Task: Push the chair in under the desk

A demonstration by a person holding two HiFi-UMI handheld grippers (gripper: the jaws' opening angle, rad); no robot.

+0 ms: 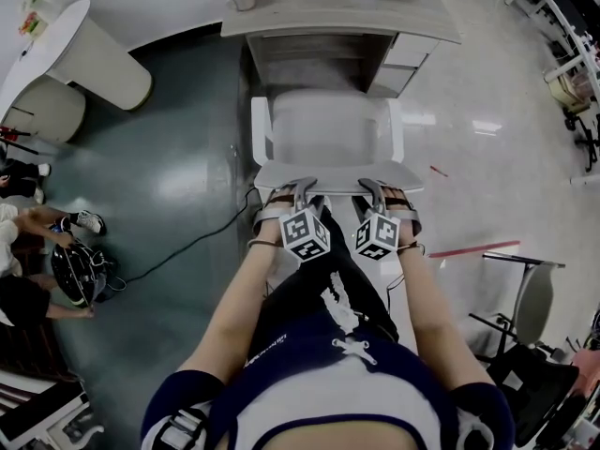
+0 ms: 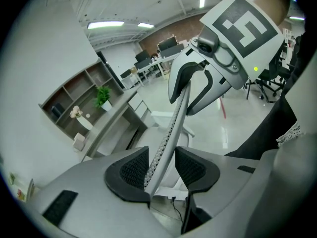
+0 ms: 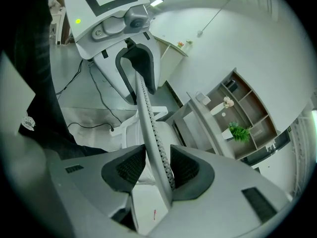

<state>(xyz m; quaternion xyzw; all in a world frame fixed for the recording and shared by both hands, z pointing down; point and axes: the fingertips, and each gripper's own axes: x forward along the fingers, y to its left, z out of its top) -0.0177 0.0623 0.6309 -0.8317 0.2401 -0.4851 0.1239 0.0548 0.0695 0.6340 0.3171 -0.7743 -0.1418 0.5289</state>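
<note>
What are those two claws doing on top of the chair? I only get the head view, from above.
Observer: The left gripper straddles the backrest; its thin top edge runs between the jaws.
Operator: Is it squeezing?
Observer: It seems not. A gap shows between the edge and one pad.
Operator: And the other claw?
Observer: The right gripper does the same: the backrest stands between its parted jaws, with a gap on one side.
</note>
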